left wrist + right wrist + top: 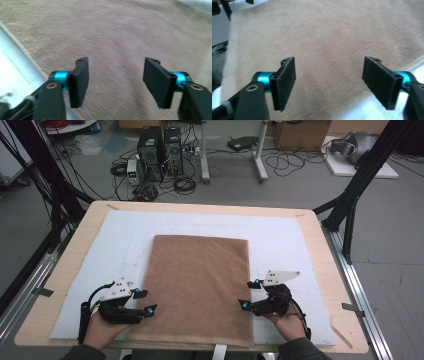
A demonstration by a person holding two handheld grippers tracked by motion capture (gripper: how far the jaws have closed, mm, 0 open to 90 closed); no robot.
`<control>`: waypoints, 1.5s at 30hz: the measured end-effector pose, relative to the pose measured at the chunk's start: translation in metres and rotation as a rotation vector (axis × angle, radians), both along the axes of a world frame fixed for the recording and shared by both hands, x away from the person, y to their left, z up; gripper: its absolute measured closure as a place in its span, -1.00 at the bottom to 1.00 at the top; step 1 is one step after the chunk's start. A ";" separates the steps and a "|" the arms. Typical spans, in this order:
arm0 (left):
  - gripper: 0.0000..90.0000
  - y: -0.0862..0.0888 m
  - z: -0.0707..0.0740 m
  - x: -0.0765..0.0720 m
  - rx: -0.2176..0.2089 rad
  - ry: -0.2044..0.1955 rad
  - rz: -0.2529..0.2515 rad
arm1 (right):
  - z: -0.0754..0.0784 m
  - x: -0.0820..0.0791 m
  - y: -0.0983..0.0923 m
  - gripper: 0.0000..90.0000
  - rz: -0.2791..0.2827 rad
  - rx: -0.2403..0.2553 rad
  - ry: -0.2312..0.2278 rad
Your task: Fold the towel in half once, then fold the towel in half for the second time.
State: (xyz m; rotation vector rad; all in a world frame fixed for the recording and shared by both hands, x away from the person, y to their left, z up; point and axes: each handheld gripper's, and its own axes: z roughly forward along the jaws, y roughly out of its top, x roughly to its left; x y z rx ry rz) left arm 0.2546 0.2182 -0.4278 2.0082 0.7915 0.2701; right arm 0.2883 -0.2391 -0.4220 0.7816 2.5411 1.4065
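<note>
A brown, fuzzy rectangular towel [197,287] lies flat on a white foam mat [280,237] that covers most of the light wooden worktop [310,227]; the towel's near edge reaches almost to the near edge of the worktop, and its far edge stops about midway toward the far edge. The left gripper [142,301] sits at the towel's left side close to the near left corner of the worktop, its jaws spread apart with nothing between them; in the left gripper view the same gripper [116,83] has only nap showing between its black pads [79,82]. The right gripper [250,295] sits at the towel's right side near the near right corner, likewise released, and in the right gripper view the gripper [334,83] looks over the cloth with its pads [284,83] clear of it. No lettering can be read on the towel, mat or grippers; both gripper views are blurred.
</note>
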 end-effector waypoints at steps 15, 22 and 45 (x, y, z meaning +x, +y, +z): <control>-0.24 -0.004 0.019 0.044 -0.013 -0.008 0.052 | 0.031 0.047 0.011 -0.52 -0.018 -0.036 -0.032; -0.23 -0.008 0.024 0.050 -0.002 -0.022 0.055 | 0.033 0.050 0.015 -0.52 -0.008 -0.053 -0.038; -0.13 0.010 0.043 0.127 -0.023 -0.023 0.190 | 0.053 0.130 0.019 -0.51 -0.104 -0.100 0.003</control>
